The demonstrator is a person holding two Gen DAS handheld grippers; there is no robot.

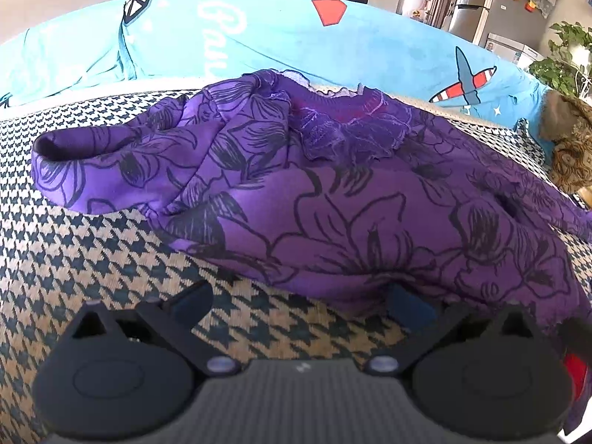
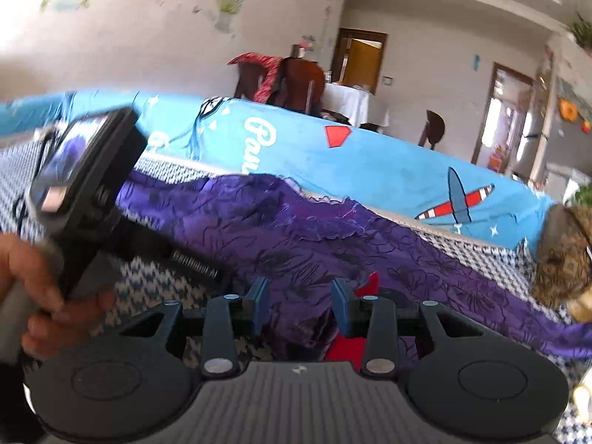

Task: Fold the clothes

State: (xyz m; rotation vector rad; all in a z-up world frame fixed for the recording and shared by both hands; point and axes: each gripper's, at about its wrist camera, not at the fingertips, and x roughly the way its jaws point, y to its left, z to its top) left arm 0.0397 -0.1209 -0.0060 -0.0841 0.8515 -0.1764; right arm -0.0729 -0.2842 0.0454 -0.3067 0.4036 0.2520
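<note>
The only writing in view is white cursive on the turquoise blanket [image 1: 281,33], cut off by cloth below it: in the right wrist view it reads "Pau" and then disappears behind the purple garment [image 2: 296,229]. A red pentagon and a striped aeroplane figure are also printed on the blanket.

The purple floral top [image 1: 333,192], with black outlined flowers and a lace-frilled neckline, lies spread on the houndstooth cover [image 1: 74,251], filling the left wrist view from 9 o'clock to 3 o'clock, with one sleeve end open toward 9 o'clock.

The left gripper [image 1: 296,299] points steeply down at the top's near hem. Its jaws are spread wide; the left finger is over bare houndstooth, while the right finger is at the hem's edge, and whether it touches the cloth cannot be told. In the right wrist view a hand [image 2: 33,281] at 9 o'clock grips that tool's handle, blurred.

The right gripper [image 2: 301,303] aims shallowly across the top, jaws partly apart with purple cloth showing between the blue pads, which are not pressing it. A red patch [image 2: 346,347] beside its right finger is too hidden to identify.

A brown patterned cushion [image 1: 569,148] at 3 o'clock is cut off.
</note>
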